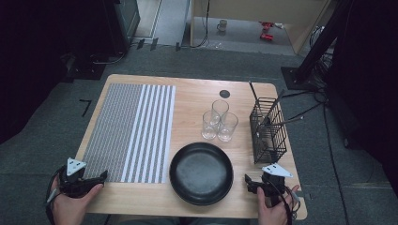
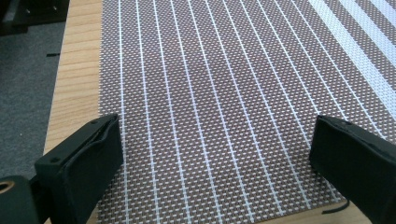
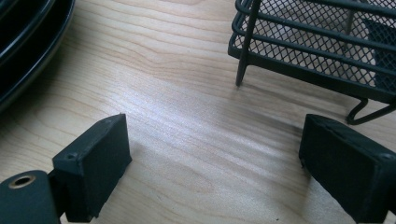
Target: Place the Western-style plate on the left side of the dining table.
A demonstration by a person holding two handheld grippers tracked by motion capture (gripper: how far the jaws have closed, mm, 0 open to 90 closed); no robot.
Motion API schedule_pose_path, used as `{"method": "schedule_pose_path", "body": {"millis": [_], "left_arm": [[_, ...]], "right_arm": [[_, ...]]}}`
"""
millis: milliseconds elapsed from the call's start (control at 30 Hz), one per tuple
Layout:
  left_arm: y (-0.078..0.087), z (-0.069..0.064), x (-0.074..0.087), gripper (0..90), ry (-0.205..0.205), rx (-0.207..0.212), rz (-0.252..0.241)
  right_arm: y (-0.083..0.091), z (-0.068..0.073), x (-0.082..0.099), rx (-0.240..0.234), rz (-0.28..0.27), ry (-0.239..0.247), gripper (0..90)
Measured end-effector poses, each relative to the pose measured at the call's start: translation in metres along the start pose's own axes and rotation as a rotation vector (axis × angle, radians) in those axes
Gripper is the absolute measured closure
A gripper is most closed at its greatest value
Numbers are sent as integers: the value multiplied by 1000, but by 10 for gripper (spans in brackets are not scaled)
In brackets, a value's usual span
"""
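Pale wood grain runs across the rounded table top, and both grippers sit at its near edge. The left gripper, held in the person's left hand, rests at the near left corner of a woven grey placemat with thin white stripes; in the left gripper view its jaws stand spread wide over that mat's weave, with nothing between them. The right gripper, held in the right hand, lies near the table's near right corner, just right of a round black shallow pan and in front of a black wire-mesh cutlery basket. In the right gripper view its jaws are likewise spread apart over bare wood, holding nothing, with the pan's dark rim at upper left and the basket's mesh base and wire feet at upper right, neither of them touched. Three clear drinking glasses stand clustered together behind the pan, left of the basket. Thin dark utensils lean out of the basket's top.
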State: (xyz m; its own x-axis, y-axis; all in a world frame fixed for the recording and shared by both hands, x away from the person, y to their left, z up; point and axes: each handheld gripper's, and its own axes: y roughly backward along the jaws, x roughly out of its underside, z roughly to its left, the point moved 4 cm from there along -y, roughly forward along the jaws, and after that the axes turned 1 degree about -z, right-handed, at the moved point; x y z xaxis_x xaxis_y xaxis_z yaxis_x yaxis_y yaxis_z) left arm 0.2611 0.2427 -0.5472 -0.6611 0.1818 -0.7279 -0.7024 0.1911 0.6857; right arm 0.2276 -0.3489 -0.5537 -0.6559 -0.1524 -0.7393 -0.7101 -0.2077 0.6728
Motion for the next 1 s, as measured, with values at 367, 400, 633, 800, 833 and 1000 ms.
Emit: {"method": "schedule_pose_path", "body": {"millis": [367, 400, 633, 800, 833, 1000], "left_arm": [[0, -1, -1, 28, 15, -10, -1], [-1, -1, -1, 28, 14, -16, 0], [0, -2, 0, 29, 25, -27, 3], [5, -1, 2, 29, 33, -27, 7], [6, -1, 2, 29, 40, -26, 4], [13, -4, -2, 29, 56, -15, -26]], "right_arm": [[2, 3, 2, 10, 0, -10, 84], [3, 3, 3, -2, -2, -13, 83], [7, 5, 6, 20, 3, -20, 79], [10, 2, 8, 13, -3, -64, 47], [12, 2, 8, 0, -6, -78, 47], [19, 3, 6, 5, -44, -102, 31]]}}
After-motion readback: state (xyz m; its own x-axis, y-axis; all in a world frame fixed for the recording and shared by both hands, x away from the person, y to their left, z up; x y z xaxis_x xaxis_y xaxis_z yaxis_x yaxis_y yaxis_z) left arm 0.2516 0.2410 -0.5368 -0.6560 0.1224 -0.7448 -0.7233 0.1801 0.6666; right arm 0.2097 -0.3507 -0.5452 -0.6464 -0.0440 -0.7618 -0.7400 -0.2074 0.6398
